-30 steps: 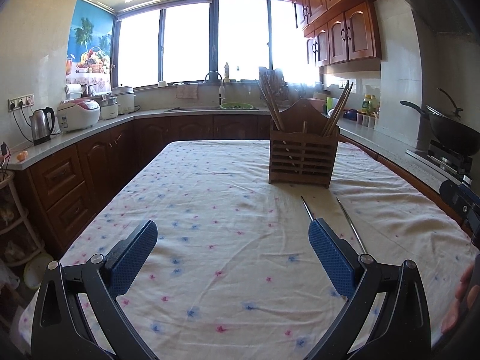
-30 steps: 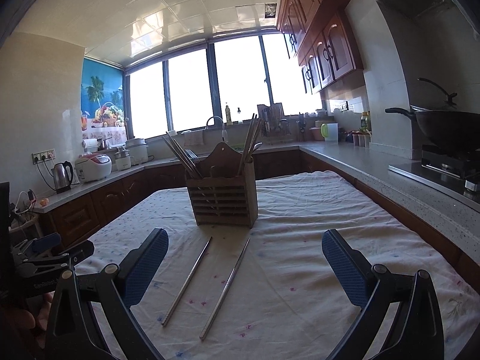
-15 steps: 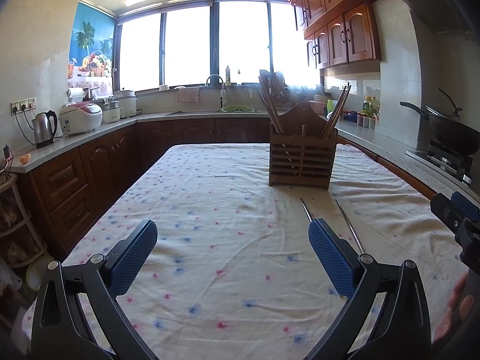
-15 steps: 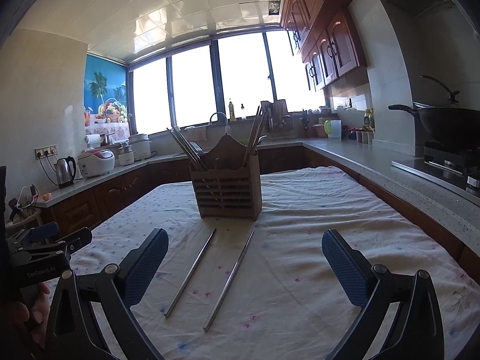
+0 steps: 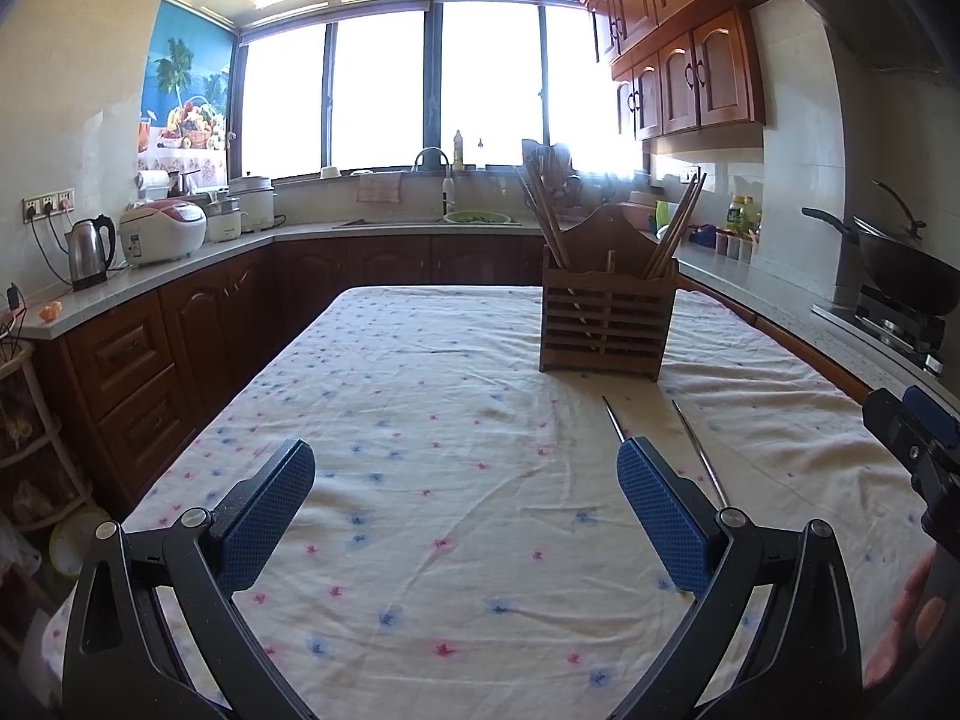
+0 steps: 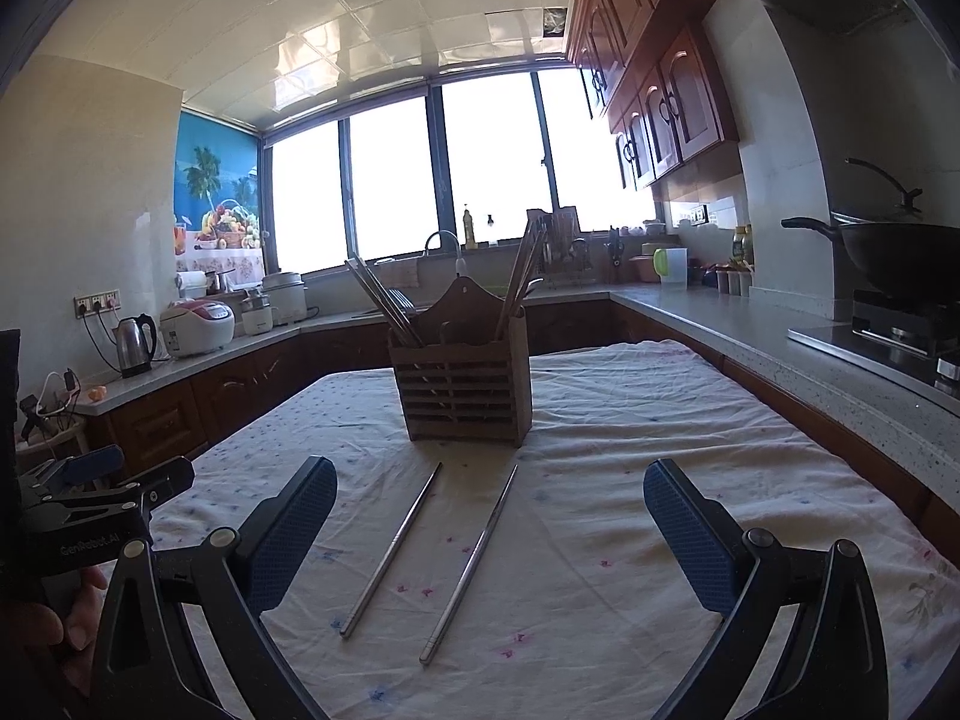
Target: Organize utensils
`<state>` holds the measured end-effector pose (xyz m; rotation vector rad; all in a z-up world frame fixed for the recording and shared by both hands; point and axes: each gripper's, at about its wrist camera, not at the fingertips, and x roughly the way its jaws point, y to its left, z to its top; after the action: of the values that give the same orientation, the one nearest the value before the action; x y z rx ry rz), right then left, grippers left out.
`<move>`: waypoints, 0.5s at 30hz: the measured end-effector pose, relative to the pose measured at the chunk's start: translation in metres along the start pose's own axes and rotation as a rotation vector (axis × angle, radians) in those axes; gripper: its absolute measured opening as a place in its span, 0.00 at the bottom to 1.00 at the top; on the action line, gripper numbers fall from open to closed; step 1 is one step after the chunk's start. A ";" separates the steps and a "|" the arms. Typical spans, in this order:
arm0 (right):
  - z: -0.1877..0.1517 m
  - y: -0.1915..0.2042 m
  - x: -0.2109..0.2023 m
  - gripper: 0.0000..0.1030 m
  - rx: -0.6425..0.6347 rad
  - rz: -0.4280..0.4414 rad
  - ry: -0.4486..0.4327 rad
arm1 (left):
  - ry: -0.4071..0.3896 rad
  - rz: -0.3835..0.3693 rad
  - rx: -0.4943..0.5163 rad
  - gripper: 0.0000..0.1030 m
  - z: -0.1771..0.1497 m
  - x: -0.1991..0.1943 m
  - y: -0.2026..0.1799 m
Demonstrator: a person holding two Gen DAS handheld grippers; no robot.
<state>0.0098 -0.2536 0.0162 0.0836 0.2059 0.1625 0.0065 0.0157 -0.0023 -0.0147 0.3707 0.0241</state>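
Observation:
Two metal chopsticks lie side by side on the flowered tablecloth, the left chopstick and the right chopstick, both pointing toward a slatted wooden utensil holder that stands behind them with several wooden chopsticks upright in it. My right gripper hangs open above the near part of the pair, nothing between its blue pads. In the left wrist view the holder stands right of centre and the chopsticks run past my right fingertip. My left gripper is open over bare cloth, left of the chopsticks.
The cloth-covered table fills the middle of a kitchen. A counter with a kettle and rice cooker runs along the left; a wok sits on a stove at the right. A person's hand holds the left gripper's handle.
Both grippers have drifted slightly, so the holder and chopsticks look a little nearer and lower in the right wrist view. Nothing was picked up or moved on the table.

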 end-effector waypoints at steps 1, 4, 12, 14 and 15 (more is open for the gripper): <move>0.000 0.000 0.000 1.00 0.001 0.001 0.001 | 0.001 0.001 -0.001 1.00 0.000 0.000 0.000; -0.001 0.001 0.001 1.00 0.001 0.001 0.004 | 0.003 -0.002 -0.001 1.00 0.000 0.001 0.000; -0.001 0.001 0.001 1.00 0.000 0.001 0.004 | 0.010 -0.019 0.008 1.00 0.003 0.002 -0.005; 0.000 0.000 0.001 1.00 0.003 -0.003 0.004 | 0.013 -0.022 0.011 1.00 0.003 0.003 -0.006; 0.000 0.000 0.001 1.00 0.004 -0.005 0.004 | 0.011 -0.021 0.011 1.00 0.003 0.003 -0.007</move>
<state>0.0111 -0.2537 0.0157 0.0867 0.2103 0.1572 0.0106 0.0089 -0.0001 -0.0074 0.3818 0.0010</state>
